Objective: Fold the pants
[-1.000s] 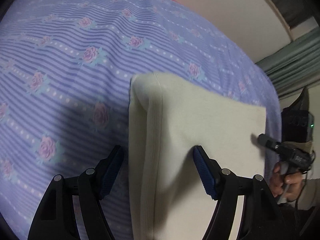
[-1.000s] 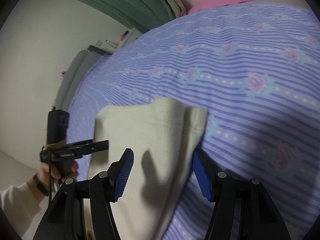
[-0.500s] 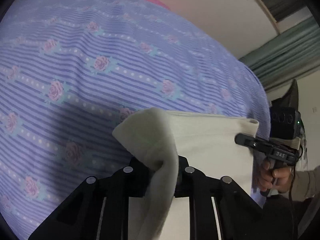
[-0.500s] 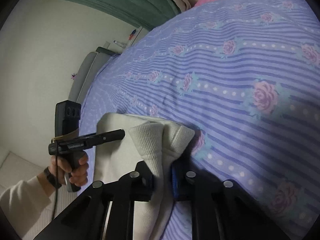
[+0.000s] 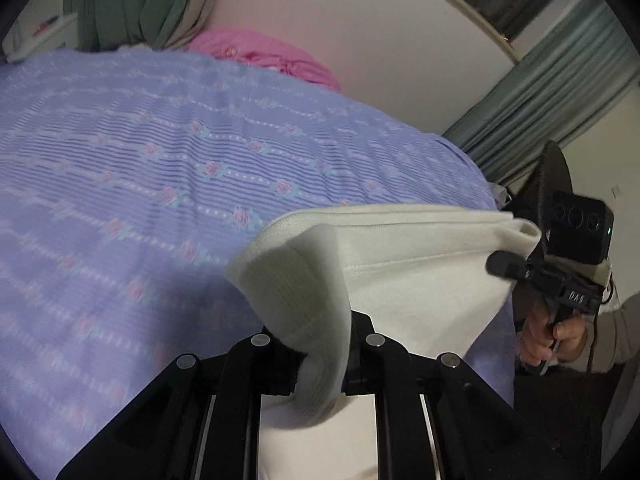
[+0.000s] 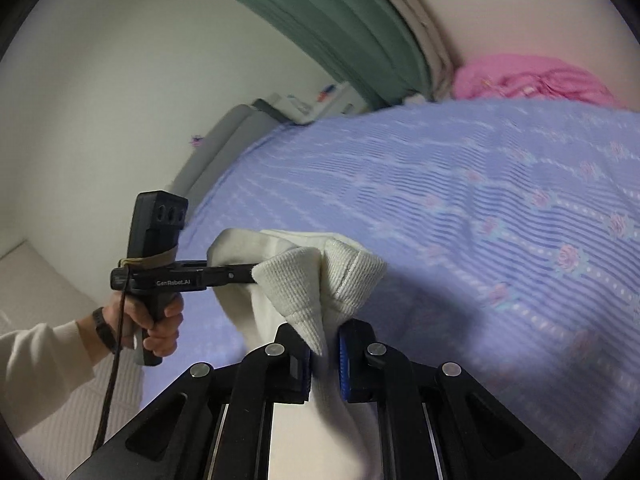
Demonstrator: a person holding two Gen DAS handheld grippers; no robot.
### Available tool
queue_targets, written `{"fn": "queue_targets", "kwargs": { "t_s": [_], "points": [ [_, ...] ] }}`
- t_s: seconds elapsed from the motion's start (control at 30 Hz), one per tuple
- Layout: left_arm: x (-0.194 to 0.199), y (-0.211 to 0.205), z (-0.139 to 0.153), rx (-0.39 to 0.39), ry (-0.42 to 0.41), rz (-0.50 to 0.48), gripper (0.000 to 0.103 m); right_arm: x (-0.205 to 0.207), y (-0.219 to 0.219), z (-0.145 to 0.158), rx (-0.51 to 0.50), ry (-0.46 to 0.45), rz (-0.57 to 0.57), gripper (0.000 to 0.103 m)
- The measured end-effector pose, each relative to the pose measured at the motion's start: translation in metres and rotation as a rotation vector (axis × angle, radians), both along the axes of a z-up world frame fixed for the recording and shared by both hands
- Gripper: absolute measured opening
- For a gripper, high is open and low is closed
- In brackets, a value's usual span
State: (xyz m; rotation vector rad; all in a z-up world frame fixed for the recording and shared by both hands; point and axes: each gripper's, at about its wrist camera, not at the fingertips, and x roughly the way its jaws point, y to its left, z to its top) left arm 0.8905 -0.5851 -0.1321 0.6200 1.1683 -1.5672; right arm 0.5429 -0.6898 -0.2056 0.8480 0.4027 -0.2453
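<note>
The cream-white pants (image 5: 404,268) hang lifted above the purple floral bedspread (image 5: 160,184). My left gripper (image 5: 322,354) is shut on one ribbed corner of the pants. My right gripper (image 6: 324,358) is shut on the other ribbed corner (image 6: 320,280). The fabric stretches between the two grippers. In the left wrist view the right gripper (image 5: 508,266) shows at the far right, gripping the cloth edge. In the right wrist view the left gripper (image 6: 240,272) shows at the left, pinching the cloth.
The bedspread (image 6: 480,220) covers the whole bed. A pink bundle (image 5: 268,56) lies at the bed's far end by the wall. Green curtains (image 6: 340,12) hang behind. A grey piece of furniture (image 6: 216,152) stands beside the bed.
Both grippers closed on the pants' ribbed corners and raised them off the bedspread. The cloth now hangs stretched between them, higher than half a second ago.
</note>
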Motion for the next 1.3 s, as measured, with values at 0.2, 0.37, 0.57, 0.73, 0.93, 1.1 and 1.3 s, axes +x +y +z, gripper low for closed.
{"fn": "queue_targets", "kwargs": {
  "t_s": [0.2,0.37,0.57,0.73,0.93,1.1,1.3],
  "points": [
    [-0.025,0.091,0.063,-0.095,-0.063,0.011,0.015,-0.015,0.091,0.069,-0.127,-0.093,0.122,0.011],
    [-0.042,0.186,0.092,-0.165,-0.086,0.076,0.015,-0.026,0.175,0.111,-0.223,-0.141,0.232,0.011],
    [-0.063,0.299,0.068,-0.186,-0.054,0.185,0.016,-0.03,0.284,0.118,-0.322,-0.116,0.409,0.011],
    [-0.083,0.363,0.002,-0.168,-0.012,0.258,0.017,-0.031,0.355,0.071,-0.387,-0.038,0.537,0.011],
    [-0.09,0.406,-0.066,-0.209,0.044,0.333,0.018,-0.035,0.415,-0.005,-0.472,0.086,0.62,0.011],
    [-0.096,0.418,-0.089,-0.244,0.002,0.294,0.02,-0.035,0.443,-0.047,-0.565,0.157,0.639,0.011],
    [-0.108,0.429,-0.092,-0.273,-0.115,0.199,0.021,-0.041,0.467,-0.076,-0.668,0.205,0.617,0.013]
  ]
}}
